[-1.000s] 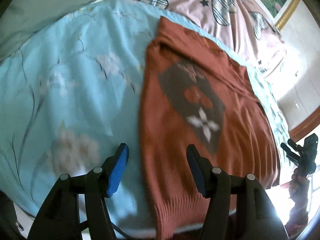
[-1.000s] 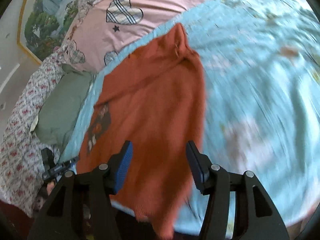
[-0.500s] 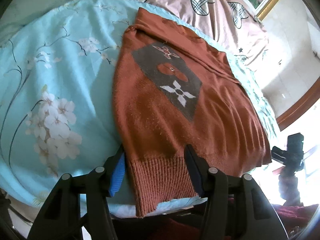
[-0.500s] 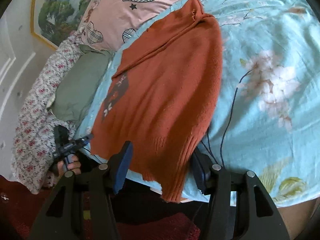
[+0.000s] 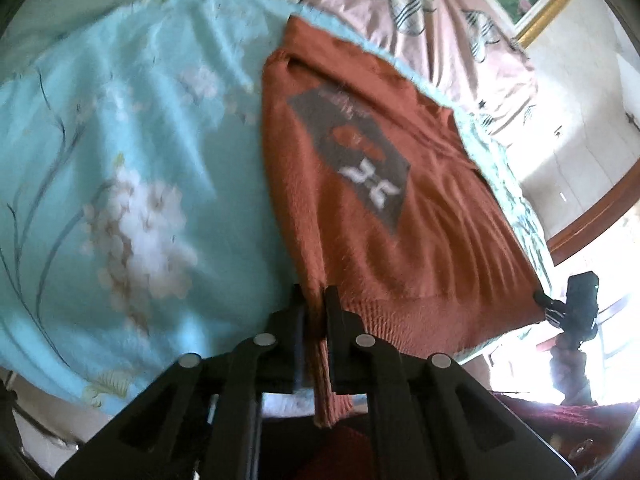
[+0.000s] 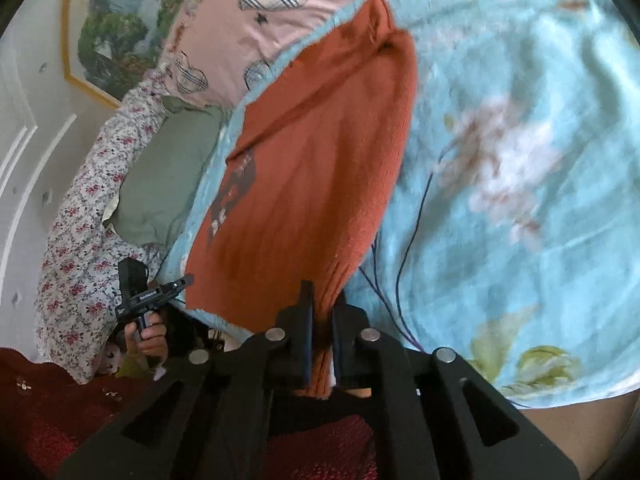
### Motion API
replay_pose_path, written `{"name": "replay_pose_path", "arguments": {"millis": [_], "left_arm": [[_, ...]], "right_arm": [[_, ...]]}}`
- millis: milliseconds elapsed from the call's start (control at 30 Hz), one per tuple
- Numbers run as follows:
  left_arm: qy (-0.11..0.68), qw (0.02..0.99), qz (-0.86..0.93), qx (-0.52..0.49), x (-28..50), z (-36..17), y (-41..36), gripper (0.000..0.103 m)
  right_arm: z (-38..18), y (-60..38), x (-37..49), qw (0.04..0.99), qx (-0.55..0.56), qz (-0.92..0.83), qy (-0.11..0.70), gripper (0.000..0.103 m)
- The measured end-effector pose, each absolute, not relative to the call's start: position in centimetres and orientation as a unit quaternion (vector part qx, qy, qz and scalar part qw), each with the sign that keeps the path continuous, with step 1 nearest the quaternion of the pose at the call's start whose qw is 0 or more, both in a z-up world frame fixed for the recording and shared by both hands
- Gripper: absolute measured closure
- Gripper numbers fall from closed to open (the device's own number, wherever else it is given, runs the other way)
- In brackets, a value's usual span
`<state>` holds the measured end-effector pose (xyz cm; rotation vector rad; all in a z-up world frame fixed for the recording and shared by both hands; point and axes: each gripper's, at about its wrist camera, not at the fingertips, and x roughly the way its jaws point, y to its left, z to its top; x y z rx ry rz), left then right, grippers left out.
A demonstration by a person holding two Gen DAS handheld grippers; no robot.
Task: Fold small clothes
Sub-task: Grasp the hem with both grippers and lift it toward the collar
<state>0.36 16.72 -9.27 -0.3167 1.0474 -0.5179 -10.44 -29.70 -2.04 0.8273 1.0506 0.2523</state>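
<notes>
Both grippers seize the sweater's hem

Open half a second ago, the left gripper (image 5: 318, 300) and right gripper (image 6: 322, 300) now pinch the rust sweater's (image 5: 380, 200) hem corners, ready to fold.

This is a bedroom in a home. A bed (image 5: 120, 128) fills both views, spread with a light blue sheet printed with pale flowers. At its head lie a pink pillow (image 6: 248, 12) with plaid hearts, a green pillow (image 6: 168, 184) and a floral quilt (image 6: 80, 240). A framed landscape picture (image 6: 120, 32) hangs on the pale wall. Below the bed edge is what seems to be a dark red rug (image 6: 48, 408).
</notes>
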Motion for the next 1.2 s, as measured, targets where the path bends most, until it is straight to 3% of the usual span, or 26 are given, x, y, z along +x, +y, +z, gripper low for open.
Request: {"name": "replay_pose_path", "arguments": {"millis": [133,200,267,700,967,1200], "left_arm": [[0.5,0.81,-0.26,-0.161,0.6,-9.6,16.5,0.078],[0.496,0.814,-0.265,-0.146,0.6,-9.5,15.9,0.083],[0.488,0.821,-0.266,-0.13,0.3,-9.3,15.2,0.096],[0.356,0.876,-0.265,-0.19,0.7,-0.7,17.1,0.098],[0.324,0.886,-0.26,-0.208,9.4,2.6,14.4,0.097],[0.334,0.893,-0.223,-0.204,20.5,3.6,11.8,0.097]], "right_arm": [[-2.8,-29.3,-10.4,0.773,0.385,0.131,0.488,0.091],[-2.6,-29.4,-10.5,0.775,0.388,0.133,0.48,0.093],[-2.1,-29.4,-10.8,0.783,0.388,0.134,0.468,0.095],[5.5,-33.0,-6.8,0.852,0.384,0.118,0.337,0.096],[6.9,-35.8,2.7,0.888,0.326,0.058,0.319,0.096],[4.4,-39.4,13.9,0.883,0.323,0.039,0.338,0.096]]}}
